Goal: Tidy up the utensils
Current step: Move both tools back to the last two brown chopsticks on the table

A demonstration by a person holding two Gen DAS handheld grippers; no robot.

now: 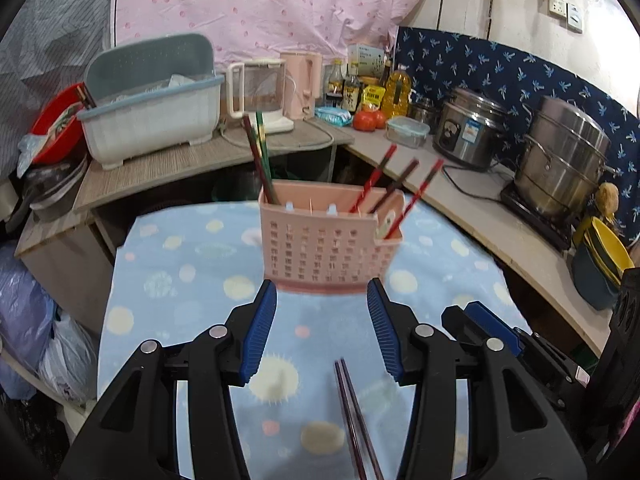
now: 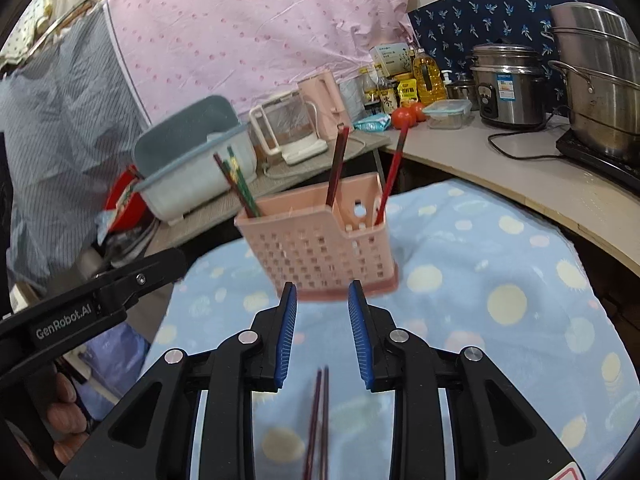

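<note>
A kitchen corner, seen from two hand-held grippers aimed slightly downward at a table (image 1: 168, 264) covered in a pale blue spotted cloth.

On the left, the left gripper (image 1: 322, 328) hovers above the cloth with its jaws about half open and nothing between the pads. Below and between them, a pair of dark chopsticks (image 1: 354, 420) lies flat on the cloth, running toward the camera. To the right, the right gripper (image 2: 322, 328) has its jaws parted more narrowly, also empty, with the same pair lying beneath it; contact cannot be seen.

Ahead of both grippers, near the middle of the cloth, stands a pink perforated utensil holder (image 1: 324, 244). Two chopsticks lean in its left compartment, and about three red-and-dark ones lean in the smaller right-hand compartment.

Judging by this, the sorting looks partly done: several chopsticks are already in the holder, and at least the loose pair on the cloth remains to be picked up and dropped in.

Room to move: open cloth lies on both sides of the holder and between it and the grippers. The grippers sit close beside each other. The cloth's far edge falls just behind the holder, with a gap before cluttered counters carrying a dish drainer (image 1: 152, 100) at left and a rice cooker (image 1: 470, 128) at right.
</note>
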